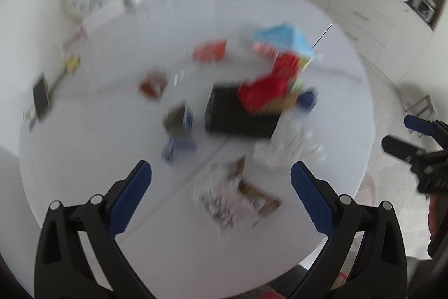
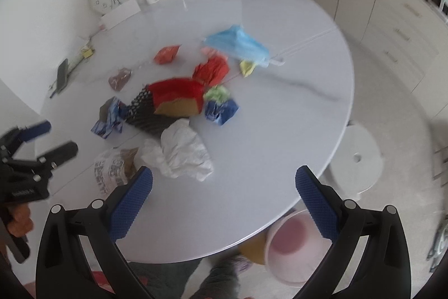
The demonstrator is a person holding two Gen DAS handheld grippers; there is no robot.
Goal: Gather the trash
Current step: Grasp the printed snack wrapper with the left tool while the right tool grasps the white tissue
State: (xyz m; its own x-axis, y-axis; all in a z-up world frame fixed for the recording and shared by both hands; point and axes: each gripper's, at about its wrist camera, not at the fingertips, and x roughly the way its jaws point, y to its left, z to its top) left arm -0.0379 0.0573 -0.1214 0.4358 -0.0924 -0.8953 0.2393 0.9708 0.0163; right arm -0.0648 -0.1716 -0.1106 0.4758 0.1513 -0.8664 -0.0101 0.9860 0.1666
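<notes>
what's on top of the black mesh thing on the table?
A red-and-tan wrapper lies across the black mesh, covering its far end. What's under the wrapper can't be seen. Crumpled white paper sits at its near corner.

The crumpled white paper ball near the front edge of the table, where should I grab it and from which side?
Take the crumpled white paper by its raised top folds, coming down from above and the near edge with the right gripper, already open. The wad is tall and loose, so its ridges should pinch easily. Its left side touches the printed plastic wrapper, so avoid coming from there.
</notes>
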